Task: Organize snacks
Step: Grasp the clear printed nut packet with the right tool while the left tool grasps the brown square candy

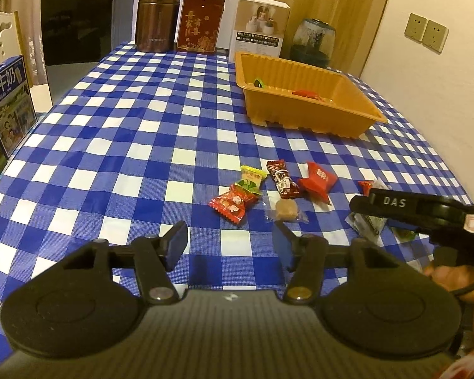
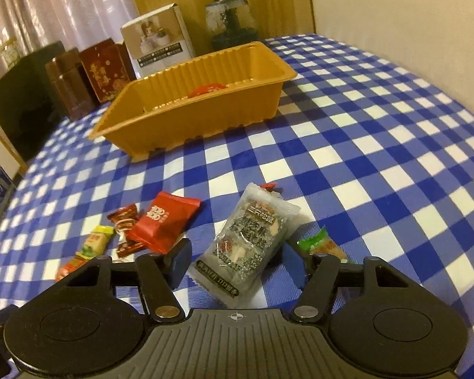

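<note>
The grey nut packet [image 2: 252,240] is bracketed by the half-open, untouching right tongs [image 2: 235,257] — its long axis running straight ahead along the fingers toward the orange tray [image 2: 186,126] — while the left tongs [image 1: 230,246], equally parted and empty, are held short of the wrapped sweets [image 1: 233,203] on the tabletop [image 1: 142,132].

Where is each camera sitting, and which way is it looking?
Left wrist view: sits on the left tool, looking forward and down over the checked table at loose snacks and the orange tray; the right tool and a hand show at the right.
Right wrist view: sits on the right tool, looking down at a grey snack packet between its open fingers, tray beyond.
Both share the tray, the red packet and the boxes behind.
</note>
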`<state>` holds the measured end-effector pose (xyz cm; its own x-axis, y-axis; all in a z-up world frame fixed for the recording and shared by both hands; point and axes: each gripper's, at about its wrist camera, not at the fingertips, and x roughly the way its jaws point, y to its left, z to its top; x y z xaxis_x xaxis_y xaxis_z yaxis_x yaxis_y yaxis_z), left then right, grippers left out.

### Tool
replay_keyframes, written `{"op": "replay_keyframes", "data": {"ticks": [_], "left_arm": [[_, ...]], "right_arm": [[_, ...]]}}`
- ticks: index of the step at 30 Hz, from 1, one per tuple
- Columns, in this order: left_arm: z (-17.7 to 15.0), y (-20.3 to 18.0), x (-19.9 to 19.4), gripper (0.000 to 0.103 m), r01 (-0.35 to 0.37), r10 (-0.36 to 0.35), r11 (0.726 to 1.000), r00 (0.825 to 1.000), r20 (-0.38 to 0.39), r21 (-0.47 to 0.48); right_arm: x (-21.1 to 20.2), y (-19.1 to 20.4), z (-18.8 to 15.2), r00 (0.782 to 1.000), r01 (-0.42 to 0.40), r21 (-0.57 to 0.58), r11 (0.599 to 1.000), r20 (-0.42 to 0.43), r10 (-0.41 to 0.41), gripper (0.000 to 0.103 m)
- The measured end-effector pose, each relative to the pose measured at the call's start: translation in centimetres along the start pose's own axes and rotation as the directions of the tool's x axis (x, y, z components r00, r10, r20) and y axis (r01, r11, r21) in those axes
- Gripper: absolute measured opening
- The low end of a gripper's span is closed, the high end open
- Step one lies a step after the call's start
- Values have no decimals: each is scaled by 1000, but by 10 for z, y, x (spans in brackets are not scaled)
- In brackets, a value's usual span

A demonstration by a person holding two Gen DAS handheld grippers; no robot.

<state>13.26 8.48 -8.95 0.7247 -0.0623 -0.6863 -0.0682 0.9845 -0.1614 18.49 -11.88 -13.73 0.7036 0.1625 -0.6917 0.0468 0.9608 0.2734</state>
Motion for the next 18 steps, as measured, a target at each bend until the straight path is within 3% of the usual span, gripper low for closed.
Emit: {"op": "replay_keyframes", "data": {"ticks": [7, 8, 9, 13, 18], "left_arm": [[-3, -2, 1, 56, 8, -8, 1000, 1000, -1, 8], [-3, -2, 1, 56, 12, -12, 1000, 1000, -1, 9], [-3, -3, 0, 56, 15, -15, 1000, 1000, -1, 9], [-3, -7, -1, 56, 27, -27, 999, 1000, 2, 17], [-5, -12, -1, 56, 53, -53, 998, 999, 8, 36]], "right_arm": [[-2, 3, -3, 1000, -14, -88, 996, -16, 12, 50], [-4, 3, -4, 1000, -24, -95, 995, -22, 22, 43], [-7, 1, -4, 999, -44, -105, 993, -29, 41, 42], [-20, -4, -9, 991, -99, -164, 982, -103, 82, 41], [-33, -9, -19, 997, -42, -233, 972, -74, 25, 42]]}}
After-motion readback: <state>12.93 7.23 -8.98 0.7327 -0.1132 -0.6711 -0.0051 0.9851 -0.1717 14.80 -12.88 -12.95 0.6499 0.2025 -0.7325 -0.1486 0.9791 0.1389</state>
